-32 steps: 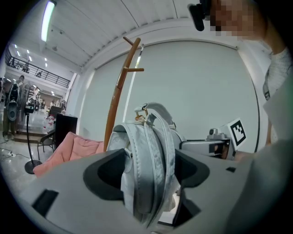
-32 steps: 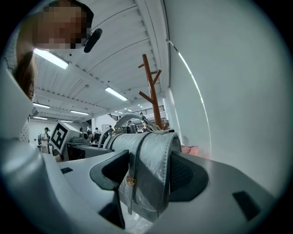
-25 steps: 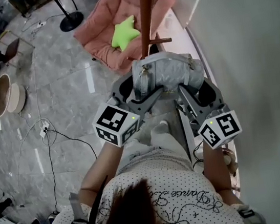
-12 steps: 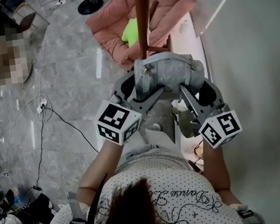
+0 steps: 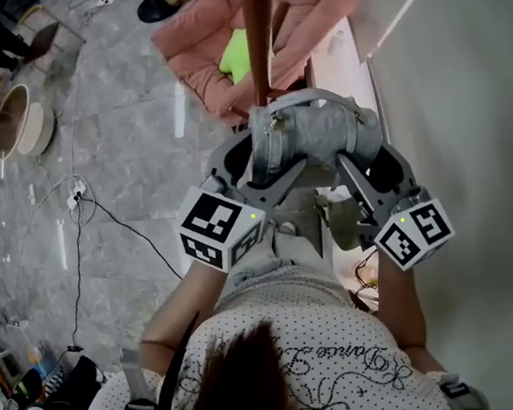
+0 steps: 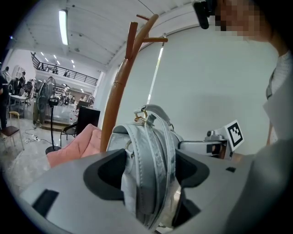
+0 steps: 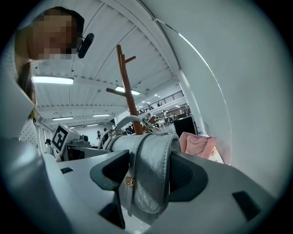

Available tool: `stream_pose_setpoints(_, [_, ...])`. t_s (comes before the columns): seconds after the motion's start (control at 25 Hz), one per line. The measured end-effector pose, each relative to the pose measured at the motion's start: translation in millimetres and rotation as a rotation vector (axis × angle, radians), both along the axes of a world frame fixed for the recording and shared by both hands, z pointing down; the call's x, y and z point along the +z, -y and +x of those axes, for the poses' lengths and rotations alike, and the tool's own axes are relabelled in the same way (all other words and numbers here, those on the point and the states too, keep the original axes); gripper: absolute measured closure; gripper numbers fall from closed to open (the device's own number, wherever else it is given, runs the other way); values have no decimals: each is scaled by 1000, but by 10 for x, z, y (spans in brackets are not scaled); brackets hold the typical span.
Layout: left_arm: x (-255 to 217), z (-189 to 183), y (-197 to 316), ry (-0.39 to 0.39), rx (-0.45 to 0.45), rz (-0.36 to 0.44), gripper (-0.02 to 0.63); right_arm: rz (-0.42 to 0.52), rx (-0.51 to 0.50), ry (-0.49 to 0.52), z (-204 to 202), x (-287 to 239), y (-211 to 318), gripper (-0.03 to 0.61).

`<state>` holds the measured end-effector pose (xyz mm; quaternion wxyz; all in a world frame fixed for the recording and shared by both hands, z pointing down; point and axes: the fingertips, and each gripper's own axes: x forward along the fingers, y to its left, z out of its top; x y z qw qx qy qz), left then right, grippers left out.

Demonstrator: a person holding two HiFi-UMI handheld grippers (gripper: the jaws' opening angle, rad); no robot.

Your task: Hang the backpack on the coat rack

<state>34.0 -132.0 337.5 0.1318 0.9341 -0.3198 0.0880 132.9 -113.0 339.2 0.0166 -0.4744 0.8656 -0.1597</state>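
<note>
Two grippers [image 5: 256, 171] [image 5: 365, 161], seemingly level, on backpack [image 5: 317, 129]

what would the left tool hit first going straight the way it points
Past the backpack the left tool grips, likely the white wall; the coat rack pole stands just left of that line.

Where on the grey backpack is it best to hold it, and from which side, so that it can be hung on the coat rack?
Hold the backpack by its body, one gripper from each end, as the left gripper and right gripper do. The body fits between the jaws, and the top loop stands upright and free, probably ready for a peg of the coat rack.
</note>
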Motion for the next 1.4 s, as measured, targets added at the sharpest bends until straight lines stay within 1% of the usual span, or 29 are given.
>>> stream_pose_setpoints(0.2, [39, 8, 1, -11, 48, -21, 302, -30, 13, 23, 11, 50, -24, 319])
stream_pose_setpoints(0.32, [54, -3, 17, -21, 79, -6, 305, -31, 32, 31, 2, 66, -37, 319])
stream_pose_setpoints(0.52, [46, 8, 55, -23, 85, 1, 305, -26, 53, 28, 13, 55, -13, 321])
stream_pose_setpoints(0.72, [-146, -18, -38, -16, 40, 13, 307, -17, 10, -2, -5, -163, -67, 322])
stream_pose_setpoints(0.84, [-157, 11, -10, -23, -8, -4, 307, -16, -36, -19, 31, -194, 11, 322])
stream_pose_setpoints(1.0, [-281, 19, -60, -30, -61, -31, 307, -27, -98, -45, 49, -343, 24, 322])
stream_pose_setpoints(1.12, [-126, 79, -93, -19, -90, -42, 307, -43, -137, -43, 111, -188, 36, 322])
stream_pose_setpoints(1.24, [26, 147, -95, 4, -101, -38, 308, -69, -172, -20, 187, -8, 74, 321])
stream_pose_setpoints(1.4, [-35, 294, 68, 7, -133, -68, 310, -104, -207, -17, 342, -55, 275, 321])
